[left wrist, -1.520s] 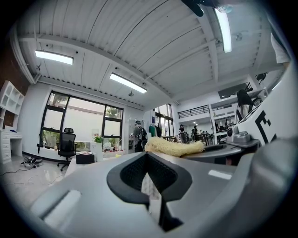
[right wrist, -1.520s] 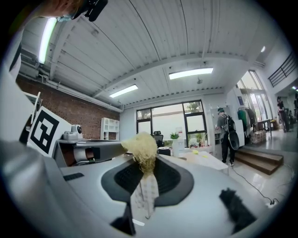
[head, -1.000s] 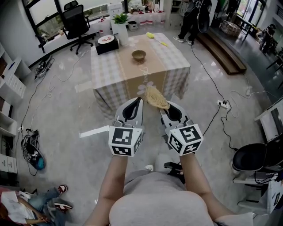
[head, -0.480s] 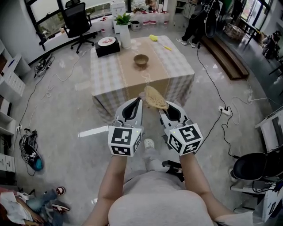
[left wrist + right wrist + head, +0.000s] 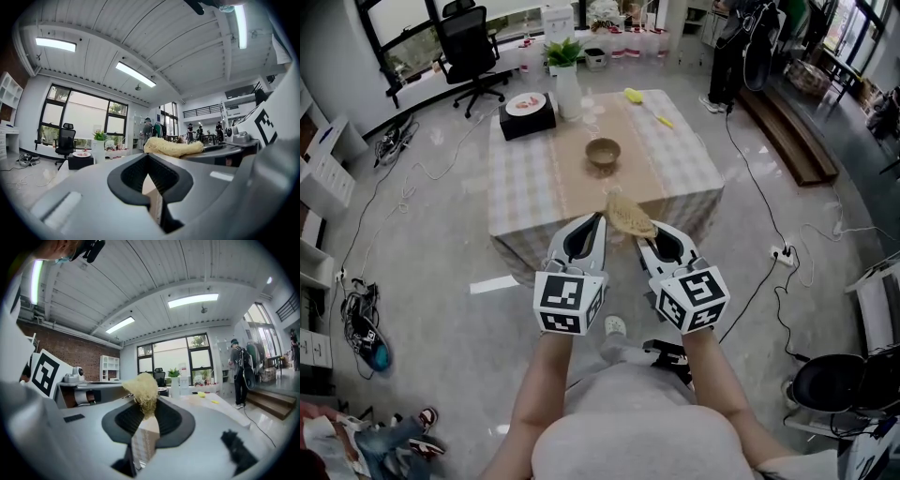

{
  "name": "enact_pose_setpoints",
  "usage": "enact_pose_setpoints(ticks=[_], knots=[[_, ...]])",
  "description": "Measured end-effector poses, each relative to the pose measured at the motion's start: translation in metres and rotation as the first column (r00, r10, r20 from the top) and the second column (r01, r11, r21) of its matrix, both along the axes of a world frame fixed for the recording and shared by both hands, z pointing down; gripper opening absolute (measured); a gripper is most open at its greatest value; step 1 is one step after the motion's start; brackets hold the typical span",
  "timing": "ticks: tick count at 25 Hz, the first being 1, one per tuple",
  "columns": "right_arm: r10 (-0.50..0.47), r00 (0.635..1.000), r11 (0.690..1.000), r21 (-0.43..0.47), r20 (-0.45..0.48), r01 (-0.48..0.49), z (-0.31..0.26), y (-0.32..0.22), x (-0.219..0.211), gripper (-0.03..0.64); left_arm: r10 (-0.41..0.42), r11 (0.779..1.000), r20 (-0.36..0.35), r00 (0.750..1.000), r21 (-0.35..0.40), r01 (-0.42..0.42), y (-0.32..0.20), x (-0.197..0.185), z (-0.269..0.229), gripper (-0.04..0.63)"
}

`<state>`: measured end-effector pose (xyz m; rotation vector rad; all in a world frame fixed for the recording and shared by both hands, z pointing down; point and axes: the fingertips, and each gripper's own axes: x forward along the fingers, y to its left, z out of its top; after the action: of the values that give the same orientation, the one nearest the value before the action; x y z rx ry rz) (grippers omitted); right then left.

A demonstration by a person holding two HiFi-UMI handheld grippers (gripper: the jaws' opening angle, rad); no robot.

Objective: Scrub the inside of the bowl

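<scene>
A small brown bowl (image 5: 603,151) stands near the middle of a checkered-cloth table (image 5: 525,173) ahead of me. Both grippers are held side by side, short of the table's near edge. My right gripper (image 5: 643,234) is shut on a tan fibrous scrubber (image 5: 628,216), which sticks out to the left over the jaw tips. In the right gripper view the scrubber (image 5: 143,389) rises from the closed right gripper (image 5: 146,417). My left gripper (image 5: 595,218) is shut with nothing in it. The left gripper view shows the left gripper (image 5: 149,158) closed, with the scrubber (image 5: 173,148) beside it.
On the table stand a black box with a plate (image 5: 528,106), a white vase with a plant (image 5: 567,82) and a yellow brush (image 5: 641,97). An office chair (image 5: 469,47) is behind it. Cables (image 5: 759,202) run across the floor. A person (image 5: 741,37) stands at the back right.
The table and bowl have come closer and lower in the head view as I walk toward them. Both grippers keep the same pose, the scrubber still held.
</scene>
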<state>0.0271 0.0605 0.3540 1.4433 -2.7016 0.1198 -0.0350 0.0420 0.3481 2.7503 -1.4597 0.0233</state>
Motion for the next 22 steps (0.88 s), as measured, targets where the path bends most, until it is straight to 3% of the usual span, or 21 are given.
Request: enact_pose_setpoints(ticks=[13, 19, 22], knots=[[-0.077, 0.997, 0.996, -0.045, 0.008, 0.077, 0.005, -0.116, 0.021, 0.074, -0.061, 0.998, 0.029, 0.998, -0.03, 0.062, -0.114, 0.017, 0.001, -0.002], [-0.082, 0.997, 0.996, -0.032, 0.016, 0.082, 0.002, -0.155, 0.032, 0.074, -0.079, 0.995, -0.004, 0.997, -0.067, 0.079, -0.153, 0.017, 0.006, 0.005], [-0.084, 0.996, 0.996, -0.034, 0.019, 0.085, 0.005, -0.17, 0.031, 0.074, -0.073, 0.993, 0.007, 0.997, -0.094, 0.074, -0.167, 0.015, 0.015, 0.042]])
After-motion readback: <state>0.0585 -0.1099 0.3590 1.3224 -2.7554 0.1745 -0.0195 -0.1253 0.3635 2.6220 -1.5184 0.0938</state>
